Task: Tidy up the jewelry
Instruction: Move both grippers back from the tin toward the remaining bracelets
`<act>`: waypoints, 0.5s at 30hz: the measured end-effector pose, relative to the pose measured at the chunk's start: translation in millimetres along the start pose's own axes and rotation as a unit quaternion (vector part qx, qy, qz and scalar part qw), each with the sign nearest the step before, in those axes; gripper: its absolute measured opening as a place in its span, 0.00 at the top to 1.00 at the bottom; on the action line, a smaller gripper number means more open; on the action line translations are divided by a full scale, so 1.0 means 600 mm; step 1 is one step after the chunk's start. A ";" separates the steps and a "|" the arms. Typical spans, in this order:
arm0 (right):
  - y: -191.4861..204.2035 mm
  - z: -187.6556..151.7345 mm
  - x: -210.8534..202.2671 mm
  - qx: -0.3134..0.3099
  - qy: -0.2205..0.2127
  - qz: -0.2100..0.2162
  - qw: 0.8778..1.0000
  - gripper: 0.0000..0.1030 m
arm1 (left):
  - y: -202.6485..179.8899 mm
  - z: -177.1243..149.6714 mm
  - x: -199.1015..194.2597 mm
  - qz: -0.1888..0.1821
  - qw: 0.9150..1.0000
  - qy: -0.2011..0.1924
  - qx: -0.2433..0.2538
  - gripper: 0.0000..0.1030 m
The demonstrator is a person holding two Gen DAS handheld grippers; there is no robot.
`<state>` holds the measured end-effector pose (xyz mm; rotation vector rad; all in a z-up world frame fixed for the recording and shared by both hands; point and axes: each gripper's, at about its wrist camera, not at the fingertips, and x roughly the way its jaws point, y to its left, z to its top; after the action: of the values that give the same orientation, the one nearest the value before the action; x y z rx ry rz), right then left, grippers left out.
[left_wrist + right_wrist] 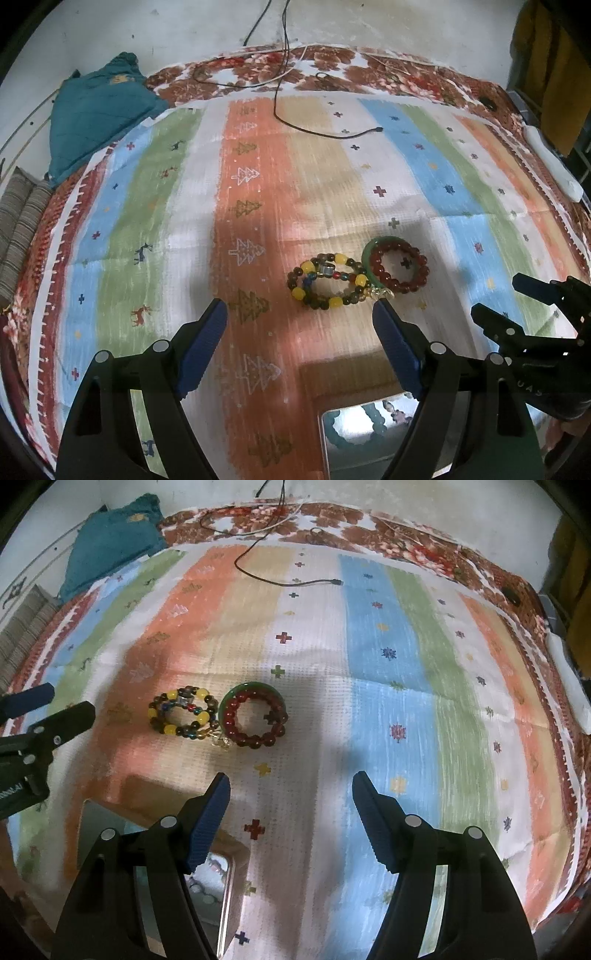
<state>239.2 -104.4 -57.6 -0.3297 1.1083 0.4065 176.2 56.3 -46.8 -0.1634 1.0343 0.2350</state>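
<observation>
A dark red bead bracelet [400, 267] [255, 720] lies on a green bangle [369, 254] [225, 705] on the striped cloth. Touching its left side lies a bracelet of yellow and brown beads [325, 280] [183, 716]. My left gripper [299, 314] is open and empty, just short of the yellow bracelet. My right gripper [290, 786] is open and empty, a little nearer than the red bracelet and to its right; it also shows in the left wrist view [495, 295]. A clear box [354, 432] [207, 878] near me holds pale bead jewelry.
The striped cloth [388, 664] covers a bed with a floral sheet [332, 62]. A black cable [325, 131] [288, 579] lies on the far side. A teal pillow [96, 110] sits far left and a white object [554, 166] lies on the right edge.
</observation>
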 end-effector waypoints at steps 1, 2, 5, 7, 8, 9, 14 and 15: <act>-0.001 0.001 0.003 0.001 0.001 0.000 1.000 0.33 | 0.001 0.001 0.004 0.001 1.000 0.002 0.000 0.22; -0.001 0.002 0.005 0.001 0.003 0.000 1.000 0.33 | 0.001 0.002 0.007 0.003 1.000 0.004 0.000 0.22; 0.000 0.007 0.013 -0.001 0.006 -0.001 1.000 0.33 | 0.006 0.006 0.020 0.007 1.000 0.011 -0.002 0.22; 0.000 0.009 0.016 -0.001 0.007 0.000 1.000 0.33 | 0.009 0.009 0.026 0.008 1.000 0.011 -0.004 0.22; 0.000 0.011 0.017 -0.001 0.008 0.000 1.000 0.33 | 0.010 0.011 0.027 0.008 1.000 0.009 -0.005 0.22; 0.000 0.014 0.019 -0.001 0.008 0.001 1.000 0.33 | 0.010 0.014 0.028 0.010 1.000 0.006 -0.006 0.22; -0.003 0.024 0.030 0.005 0.011 0.003 1.000 0.33 | 0.010 0.022 0.045 -0.001 1.000 0.012 -0.007 0.23; -0.005 0.026 0.032 0.007 0.012 0.005 1.000 0.33 | 0.010 0.023 0.050 -0.001 1.000 0.014 -0.006 0.23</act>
<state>260.3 -96.9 -68.8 -0.3181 1.1356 0.4043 200.6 68.8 -65.8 -0.1786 1.0617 0.2384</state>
